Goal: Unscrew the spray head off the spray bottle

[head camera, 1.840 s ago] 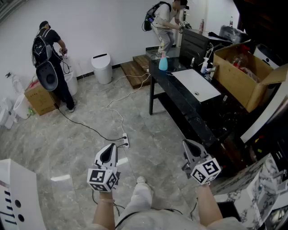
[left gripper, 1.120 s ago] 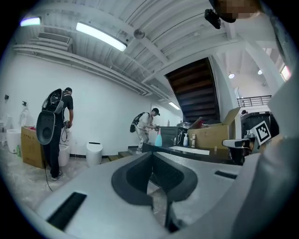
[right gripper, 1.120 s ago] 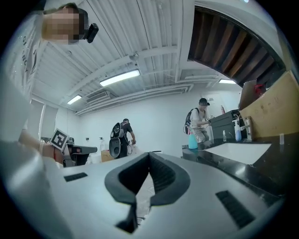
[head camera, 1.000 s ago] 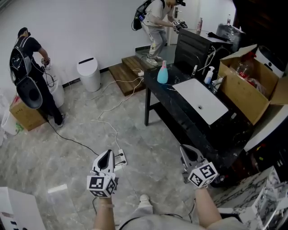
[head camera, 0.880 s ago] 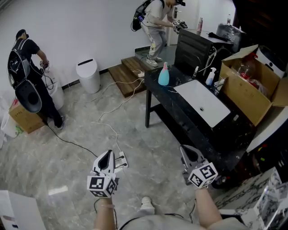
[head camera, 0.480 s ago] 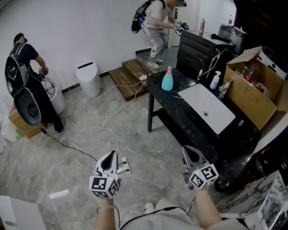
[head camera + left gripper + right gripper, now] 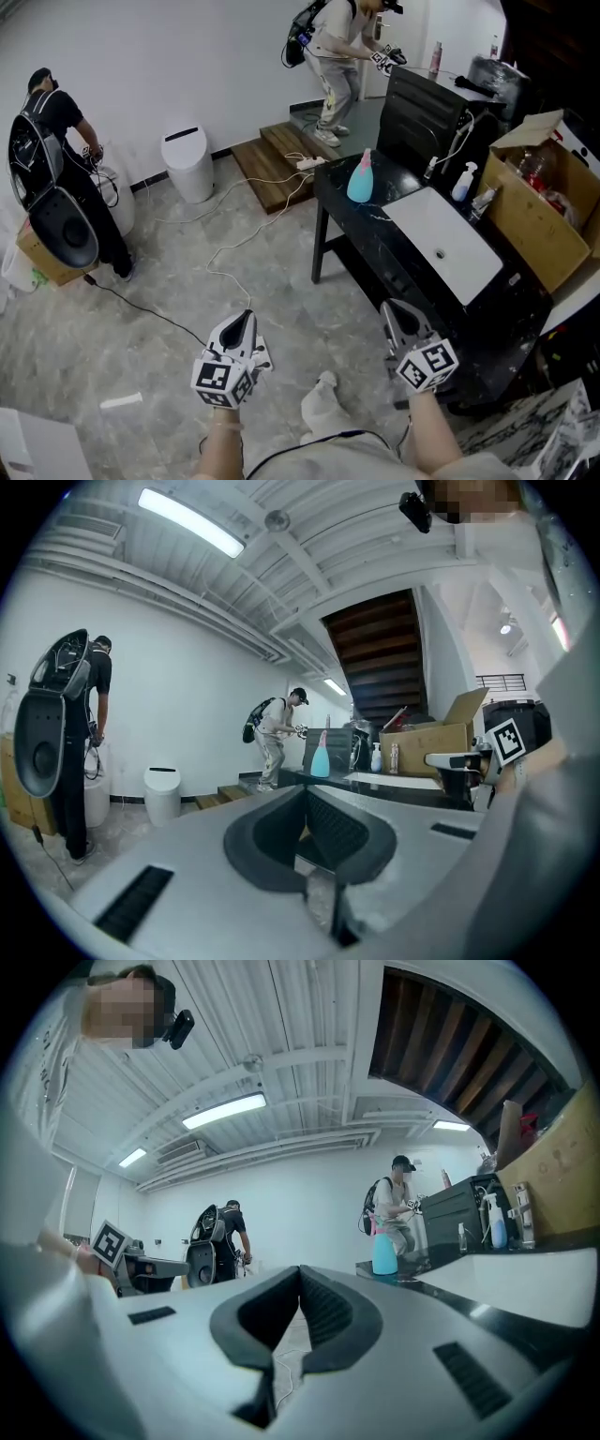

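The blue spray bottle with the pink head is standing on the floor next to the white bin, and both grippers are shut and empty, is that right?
Not quite. The spray bottle stands upright on the black table, near its far corner, as the head view shows. The left gripper and right gripper are indeed shut and empty.

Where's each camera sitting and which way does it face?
Head view: on the head, facing steeply down at floor and black table; forearms, left gripper, right gripper show.
Left gripper view: on the left gripper, facing along its shut fingers, tableward.
Right gripper view: likewise, own shut fingers.
Shared: blue spray bottle in all three.
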### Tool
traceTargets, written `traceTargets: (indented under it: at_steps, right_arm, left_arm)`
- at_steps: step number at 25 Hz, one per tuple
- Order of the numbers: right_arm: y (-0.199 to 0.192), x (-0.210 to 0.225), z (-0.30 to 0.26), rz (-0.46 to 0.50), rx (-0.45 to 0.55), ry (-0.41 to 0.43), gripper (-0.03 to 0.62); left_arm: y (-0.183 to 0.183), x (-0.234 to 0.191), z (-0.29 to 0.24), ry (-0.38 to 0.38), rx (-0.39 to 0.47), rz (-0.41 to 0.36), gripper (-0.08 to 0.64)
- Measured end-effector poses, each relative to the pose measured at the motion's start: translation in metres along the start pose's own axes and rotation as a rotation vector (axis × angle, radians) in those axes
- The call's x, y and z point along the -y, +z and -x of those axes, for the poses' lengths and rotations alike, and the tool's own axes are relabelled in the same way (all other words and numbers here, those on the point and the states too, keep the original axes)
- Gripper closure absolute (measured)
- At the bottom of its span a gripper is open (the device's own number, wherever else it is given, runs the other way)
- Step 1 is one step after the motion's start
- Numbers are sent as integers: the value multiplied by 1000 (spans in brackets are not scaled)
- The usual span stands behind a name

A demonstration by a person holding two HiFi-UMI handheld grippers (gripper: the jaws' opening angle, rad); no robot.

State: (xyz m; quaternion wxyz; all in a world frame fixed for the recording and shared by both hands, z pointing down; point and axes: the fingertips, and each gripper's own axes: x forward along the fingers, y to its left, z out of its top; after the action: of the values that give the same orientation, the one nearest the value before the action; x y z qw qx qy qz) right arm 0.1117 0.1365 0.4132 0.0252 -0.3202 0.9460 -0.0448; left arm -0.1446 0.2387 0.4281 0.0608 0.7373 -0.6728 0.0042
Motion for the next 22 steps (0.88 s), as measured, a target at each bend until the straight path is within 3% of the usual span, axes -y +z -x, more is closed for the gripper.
traceTargets:
  at_steps: [10,22]
  right_arm:
    - [21,63,-81,12,21,7,588]
    - [25,130,-150,60,-37,4,588]
  left_arm:
    - [17,-10,-111,-64,1,-7,554]
    - [21,-20,-230,-106,-8,-5,554]
